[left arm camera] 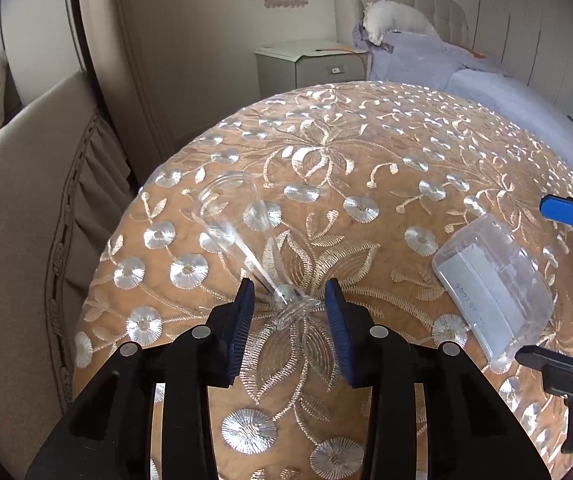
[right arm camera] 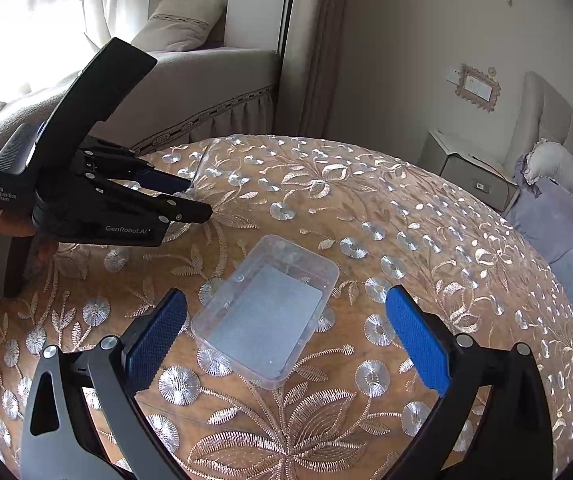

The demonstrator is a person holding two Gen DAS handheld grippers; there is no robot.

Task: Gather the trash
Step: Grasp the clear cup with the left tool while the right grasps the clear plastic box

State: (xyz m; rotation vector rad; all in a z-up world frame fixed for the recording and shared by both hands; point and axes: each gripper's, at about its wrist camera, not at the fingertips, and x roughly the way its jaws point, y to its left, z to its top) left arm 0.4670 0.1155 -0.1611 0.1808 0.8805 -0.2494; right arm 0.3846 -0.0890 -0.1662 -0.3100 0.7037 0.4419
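Note:
A clear, crumpled plastic cup [left arm camera: 242,236] lies on its side on the embroidered tan table cover [left arm camera: 366,152], mouth pointing away. My left gripper [left arm camera: 290,300] is open, its blue pads on either side of the cup's narrow base; it also shows in the right wrist view [right arm camera: 190,200]. A clear rectangular plastic box [right arm camera: 264,316] with a grey card inside lies to the right; it also shows in the left wrist view [left arm camera: 494,280]. My right gripper [right arm camera: 286,328] is wide open around the box without touching it.
A beige sofa [left arm camera: 14,208] stands left of the table. A grey nightstand [left arm camera: 310,64] and a bed with lilac bedding [left arm camera: 466,68] are behind. The table cover [right arm camera: 406,220] drops off at its rounded edges.

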